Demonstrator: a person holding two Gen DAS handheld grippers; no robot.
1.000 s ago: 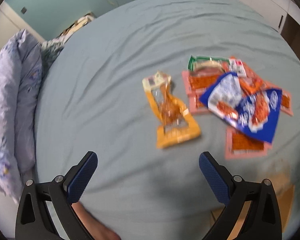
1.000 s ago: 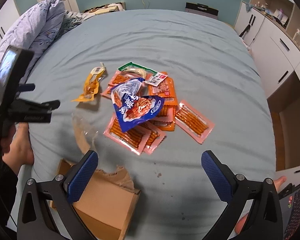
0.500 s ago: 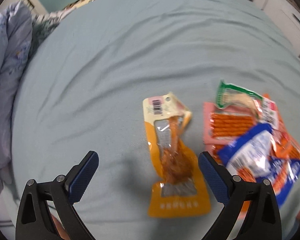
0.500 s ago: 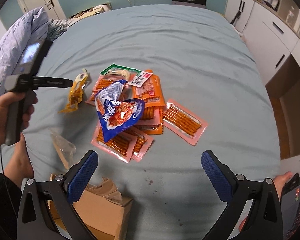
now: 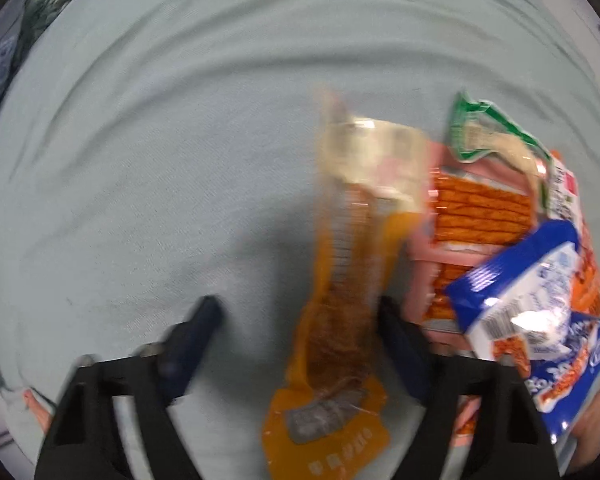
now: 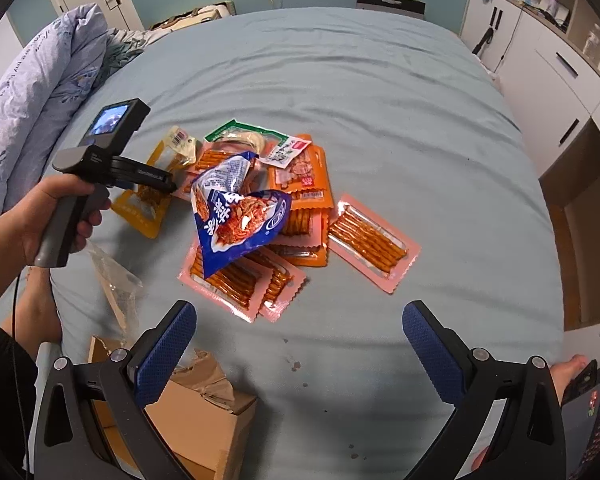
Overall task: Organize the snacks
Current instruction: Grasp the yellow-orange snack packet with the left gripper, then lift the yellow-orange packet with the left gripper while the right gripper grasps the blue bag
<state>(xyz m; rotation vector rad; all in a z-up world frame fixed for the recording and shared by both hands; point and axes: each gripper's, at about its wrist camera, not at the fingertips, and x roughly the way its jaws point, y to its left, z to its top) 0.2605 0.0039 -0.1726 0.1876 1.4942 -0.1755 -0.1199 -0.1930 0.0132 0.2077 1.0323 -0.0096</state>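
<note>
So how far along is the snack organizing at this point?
Barely started. Nothing looks sorted: the blue bag and pink stick packs remain heaped on the bed. In hand: the left gripper, jaws just closing, straddles the yellow pouch, not yet clamped. The right gripper hangs open. The whole pile is left; the cardboard box waits nearby.

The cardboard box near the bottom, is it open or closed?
Open. In the right wrist view the cardboard box has torn, crumpled flaps standing up at its top. Whether anything is inside cannot be told.

Left gripper (image 5: 300, 312) drops right down over the yellow snack packet (image 5: 340, 320), jaws closing in around it, not yet pinching.
</note>
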